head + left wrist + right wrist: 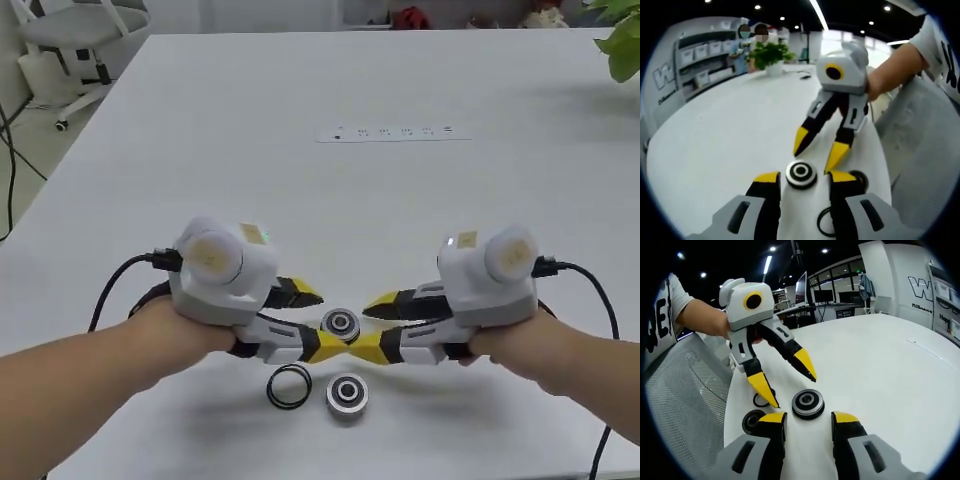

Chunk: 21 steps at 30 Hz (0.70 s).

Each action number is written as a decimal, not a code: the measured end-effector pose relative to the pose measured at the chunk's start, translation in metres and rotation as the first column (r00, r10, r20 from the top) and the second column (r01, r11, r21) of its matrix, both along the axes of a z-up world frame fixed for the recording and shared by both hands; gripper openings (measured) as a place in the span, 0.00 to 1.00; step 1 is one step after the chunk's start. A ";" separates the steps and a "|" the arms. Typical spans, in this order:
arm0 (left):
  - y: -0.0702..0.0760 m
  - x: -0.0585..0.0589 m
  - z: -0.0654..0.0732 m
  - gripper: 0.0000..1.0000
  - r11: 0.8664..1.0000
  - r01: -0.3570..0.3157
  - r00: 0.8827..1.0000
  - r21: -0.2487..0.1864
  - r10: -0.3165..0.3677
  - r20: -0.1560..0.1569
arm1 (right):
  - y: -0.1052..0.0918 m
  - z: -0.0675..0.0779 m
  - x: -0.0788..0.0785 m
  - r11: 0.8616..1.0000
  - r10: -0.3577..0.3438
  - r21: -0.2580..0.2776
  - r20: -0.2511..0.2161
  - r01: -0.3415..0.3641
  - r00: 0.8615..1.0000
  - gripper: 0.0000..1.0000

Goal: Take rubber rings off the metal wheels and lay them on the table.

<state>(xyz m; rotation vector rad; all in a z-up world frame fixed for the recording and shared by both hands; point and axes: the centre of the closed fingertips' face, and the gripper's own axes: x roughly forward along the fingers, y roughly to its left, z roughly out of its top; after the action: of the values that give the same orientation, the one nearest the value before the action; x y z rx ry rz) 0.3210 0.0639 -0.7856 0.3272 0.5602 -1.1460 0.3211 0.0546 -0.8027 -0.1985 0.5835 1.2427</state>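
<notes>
Wheels of silver metal, two small round ones with a dark band around a pale centre, lie flat on the smooth white table (400, 220), close to its near edge. The far metal wheel (340, 324) is between the two grippers. The near metal wheel (347, 393) lies just beside a thin black rubber ring (289, 386), which lies loose on the table at its left. I cannot tell if a rubber ring sits on either wheel.

The left gripper (318, 320) has a pale grey plastic body and black jaws with pointed yellow tips. Its jaws are moderately parted; in the left gripper view the far metal wheel lies between the two tips, not clearly touched. The right gripper (370, 324), of the same build, also has its jaws apart. They point at the far metal wheel from the right and hold nothing. Far on the table lies a flat white strip with small dark marks (392, 133).
</notes>
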 end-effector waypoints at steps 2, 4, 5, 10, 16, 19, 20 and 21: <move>-0.001 0.001 -0.001 0.36 1.000 0.002 1.000 0.001 -0.002 0.000 | 0.000 0.000 0.000 1.000 -0.001 -0.001 -0.001 0.001 1.000 0.34; -0.003 0.001 -0.002 0.35 1.000 0.005 1.000 0.002 -0.005 -0.003 | 0.000 0.000 0.000 1.000 -0.001 0.000 -0.003 0.001 1.000 0.34; -0.003 0.001 -0.003 0.34 1.000 0.005 1.000 0.004 -0.005 -0.006 | -0.001 0.000 0.000 1.000 -0.001 0.000 -0.003 0.001 1.000 0.34; -0.006 0.000 -0.004 0.29 1.000 0.018 1.000 0.011 -0.018 -0.007 | -0.001 -0.001 -0.001 1.000 -0.003 0.001 -0.004 0.003 1.000 0.34; -0.010 0.002 -0.005 0.24 1.000 0.016 1.000 0.012 -0.016 -0.009 | -0.001 -0.001 -0.001 1.000 -0.004 0.002 -0.004 0.004 1.000 0.34; -0.009 0.003 -0.007 0.22 1.000 0.013 1.000 0.024 -0.013 -0.007 | 0.000 -0.001 -0.001 1.000 -0.005 0.005 -0.003 0.005 1.000 0.34; -0.009 0.003 -0.008 0.21 0.999 0.014 1.000 0.029 -0.014 -0.008 | -0.001 -0.001 -0.001 1.000 -0.005 0.005 -0.003 0.005 1.000 0.34; -0.009 0.004 -0.008 0.21 1.000 0.012 1.000 0.026 -0.012 -0.002 | 0.000 -0.001 -0.001 1.000 -0.005 0.006 -0.003 0.005 1.000 0.34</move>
<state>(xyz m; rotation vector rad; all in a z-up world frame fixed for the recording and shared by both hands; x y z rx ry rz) 0.3252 0.0544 -0.7936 0.3523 0.5761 -1.1513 0.3206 0.0541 -0.8034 -0.1899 0.5826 1.2402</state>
